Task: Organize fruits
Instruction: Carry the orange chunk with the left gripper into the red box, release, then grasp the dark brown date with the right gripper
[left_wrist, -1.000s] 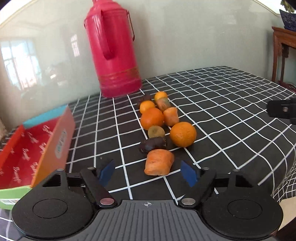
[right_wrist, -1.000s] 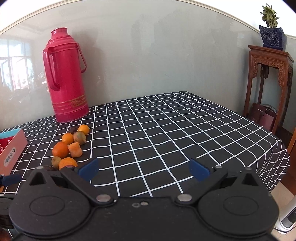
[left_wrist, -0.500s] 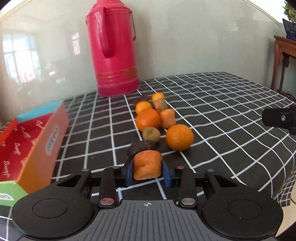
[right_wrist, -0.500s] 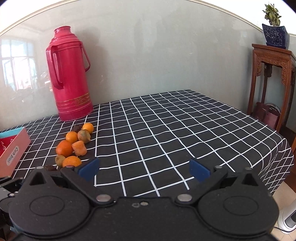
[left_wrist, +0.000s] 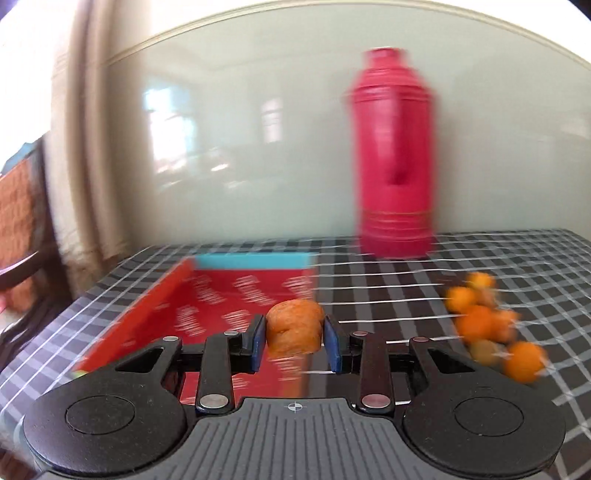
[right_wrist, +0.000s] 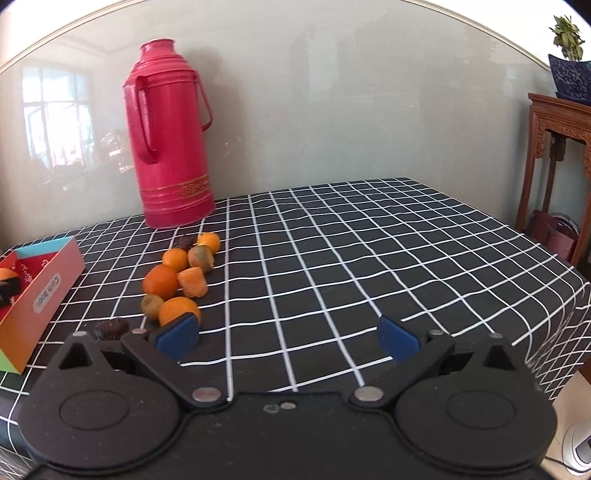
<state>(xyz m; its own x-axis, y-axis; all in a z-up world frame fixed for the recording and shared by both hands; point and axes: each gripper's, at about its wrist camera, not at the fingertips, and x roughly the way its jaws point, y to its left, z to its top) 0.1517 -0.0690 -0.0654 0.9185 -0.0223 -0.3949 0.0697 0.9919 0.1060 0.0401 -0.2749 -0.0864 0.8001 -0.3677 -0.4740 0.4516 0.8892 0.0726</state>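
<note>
My left gripper (left_wrist: 294, 335) is shut on a stubby orange fruit piece (left_wrist: 294, 325) and holds it in the air at the near right corner of the open red box (left_wrist: 251, 261). This view is blurred by motion. The fruit pile (left_wrist: 484, 325) lies on the checked cloth to the right. In the right wrist view the pile has oranges (right_wrist: 160, 281), another orange piece (right_wrist: 192, 282), a brownish-green fruit (right_wrist: 151, 304) and a dark date (right_wrist: 110, 328). My right gripper (right_wrist: 287, 334) is open and empty, with its left finger just in front of the nearest orange (right_wrist: 179, 310).
A tall red thermos (right_wrist: 173, 147) stands at the back of the table (right_wrist: 369, 258) against the wall. The red box's side wall (right_wrist: 48, 295) is left of the pile. A carved wooden stand (right_wrist: 554, 166) with a potted plant stands past the table's right edge.
The left gripper closed on the orange piece, lifted it off the cloth and swung left to the red box. The right gripper drifted slightly toward the fruit pile and stayed open.
</note>
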